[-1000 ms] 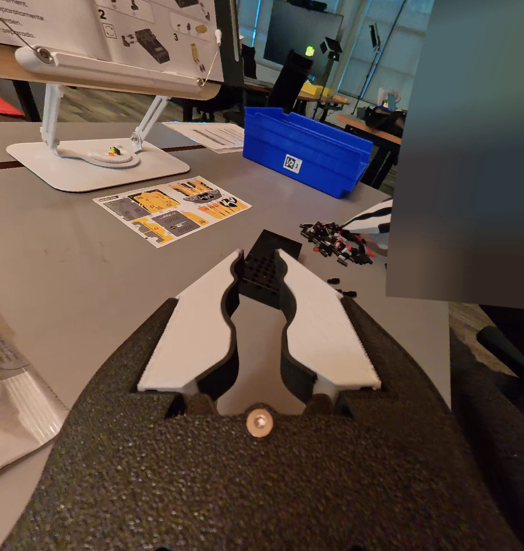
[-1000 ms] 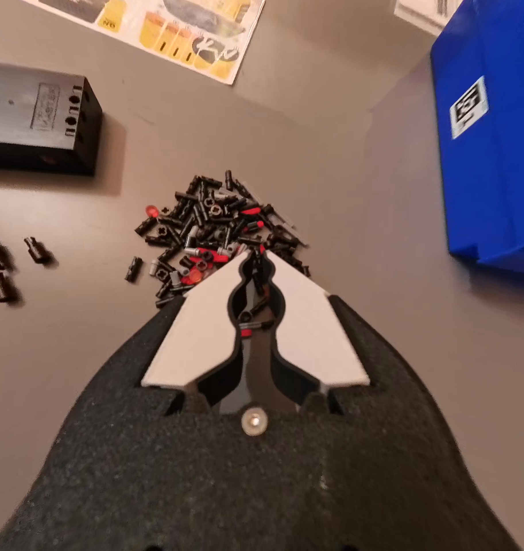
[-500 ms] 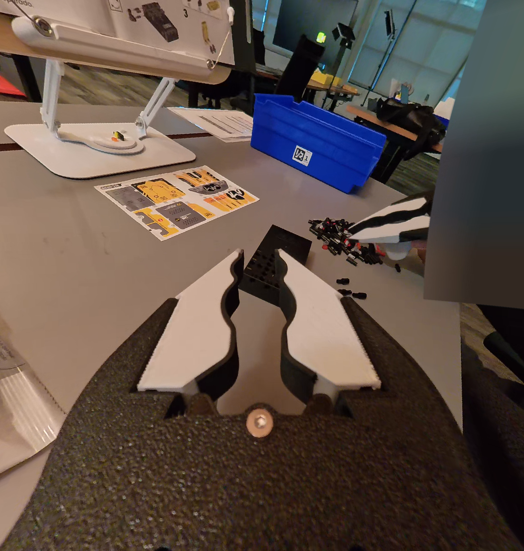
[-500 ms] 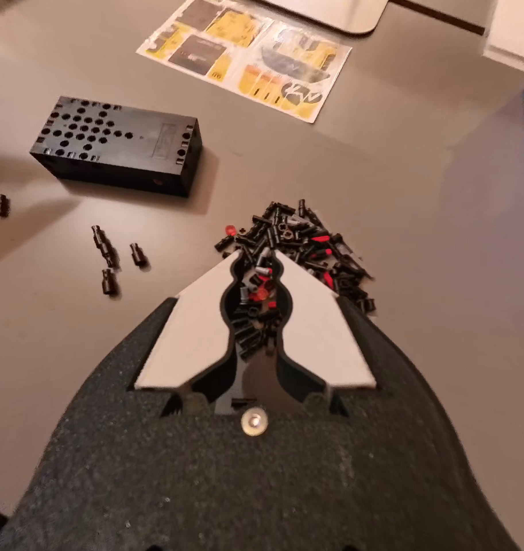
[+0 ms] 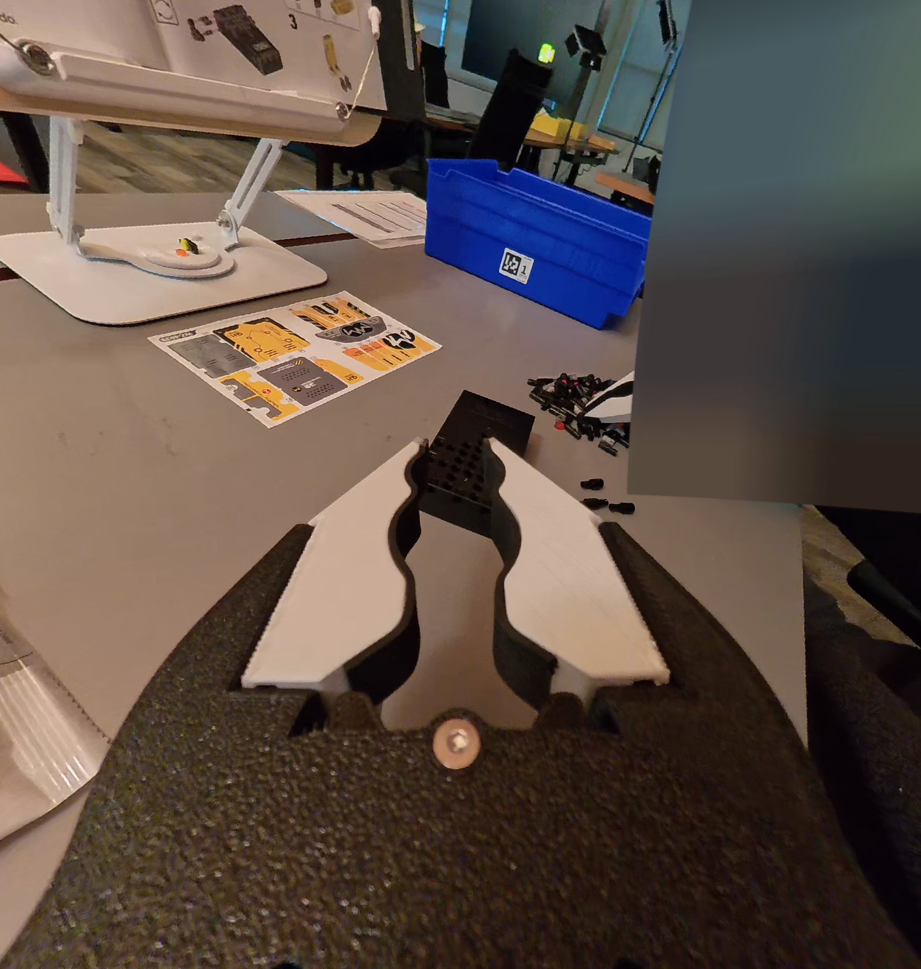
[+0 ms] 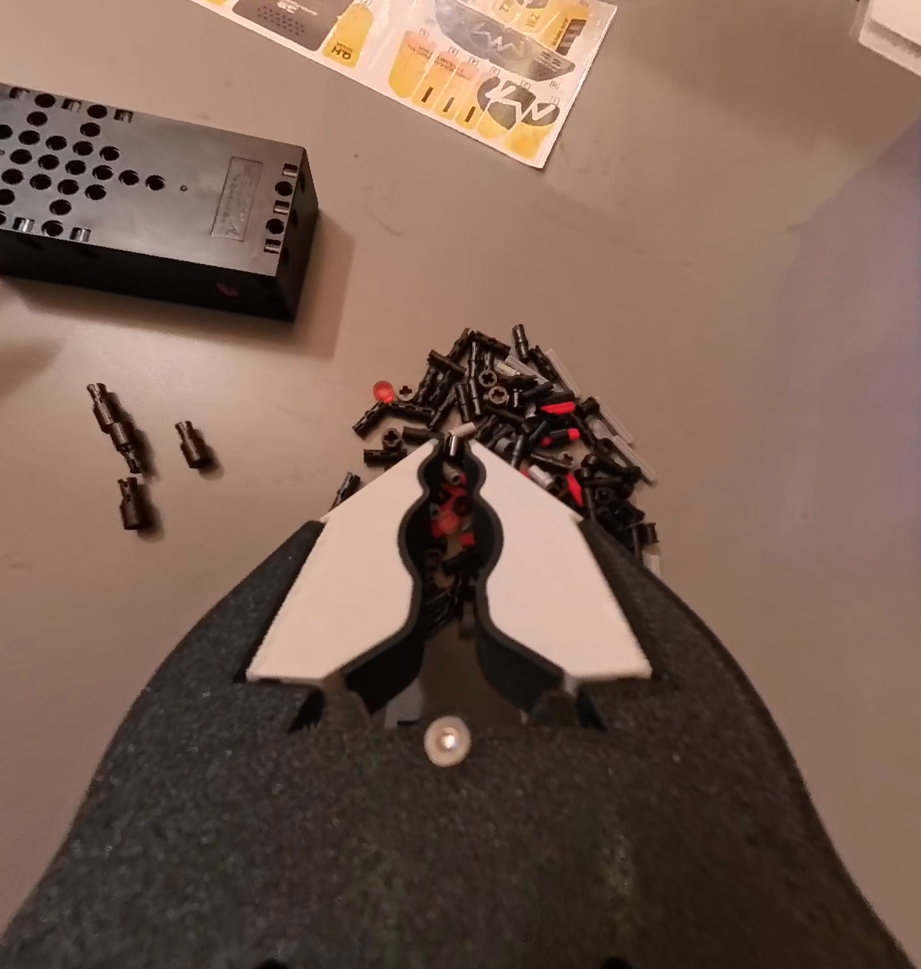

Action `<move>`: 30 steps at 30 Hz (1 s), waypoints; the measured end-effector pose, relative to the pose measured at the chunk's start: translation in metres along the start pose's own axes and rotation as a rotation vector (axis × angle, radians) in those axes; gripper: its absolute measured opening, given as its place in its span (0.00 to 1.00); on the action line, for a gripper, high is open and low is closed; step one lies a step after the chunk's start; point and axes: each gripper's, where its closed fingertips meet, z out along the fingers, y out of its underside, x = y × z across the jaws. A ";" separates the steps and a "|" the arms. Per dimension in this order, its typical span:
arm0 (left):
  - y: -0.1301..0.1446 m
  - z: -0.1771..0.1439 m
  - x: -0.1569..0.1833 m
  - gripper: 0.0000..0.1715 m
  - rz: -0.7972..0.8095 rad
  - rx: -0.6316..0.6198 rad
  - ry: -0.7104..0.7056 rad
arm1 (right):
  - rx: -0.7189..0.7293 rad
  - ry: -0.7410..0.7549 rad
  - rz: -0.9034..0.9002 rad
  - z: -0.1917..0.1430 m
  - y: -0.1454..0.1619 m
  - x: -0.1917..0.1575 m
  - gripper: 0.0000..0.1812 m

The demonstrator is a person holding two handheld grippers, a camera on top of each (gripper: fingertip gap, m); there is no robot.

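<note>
My left gripper (image 5: pixel 455 445) is open, and its tips hover over the near end of a black block with many round holes (image 5: pixel 479 435) without pressing on it. The block lies on the grey table (image 5: pixel 133 498) and also shows in the right wrist view (image 6: pixel 133 199). My right gripper (image 6: pixel 453 444) is over a pile of small black, red and grey pins (image 6: pixel 526 419). Its tips are closed on a small dark pin with a grey end (image 6: pixel 451 450). The right gripper's fingers (image 5: pixel 613 401) show at the pile (image 5: pixel 573 404) in the left wrist view.
A few loose black pins (image 6: pixel 128 445) lie left of the pile. A yellow and grey sticker sheet (image 5: pixel 295 356) lies beyond the block. A blue bin (image 5: pixel 531 236) stands at the right, a white stand with a booklet (image 5: pixel 154 278) at the back left, and a plastic bag (image 5: pixel 17 734) at the near left. The tips of one gripper are about 25 centimetres away from the tips of the other.
My right gripper opened over the pile, then closed again on a small pin. My left gripper moved closer, so its tips now overlap the near end of the black block.
</note>
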 end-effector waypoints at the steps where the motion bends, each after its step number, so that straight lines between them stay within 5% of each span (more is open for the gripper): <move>1: 0.000 0.000 0.000 0.11 0.003 -0.002 0.000 | -0.003 0.008 -0.010 0.000 0.000 0.000 0.04; 11: 0.000 0.000 0.004 0.11 0.005 0.005 0.016 | 0.230 -0.108 -0.049 -0.027 -0.032 -0.019 0.04; 16: -0.012 0.010 0.056 0.11 -0.260 0.077 0.338 | 0.577 -0.342 -0.265 -0.075 -0.069 -0.090 0.04; 19: -0.001 0.027 0.093 0.11 -0.321 0.010 0.458 | 0.727 -0.314 -0.453 -0.091 -0.078 -0.116 0.03; 30: -0.003 0.024 0.129 0.11 -0.694 -0.040 0.822 | 0.853 -0.261 -0.671 -0.108 -0.078 -0.136 0.04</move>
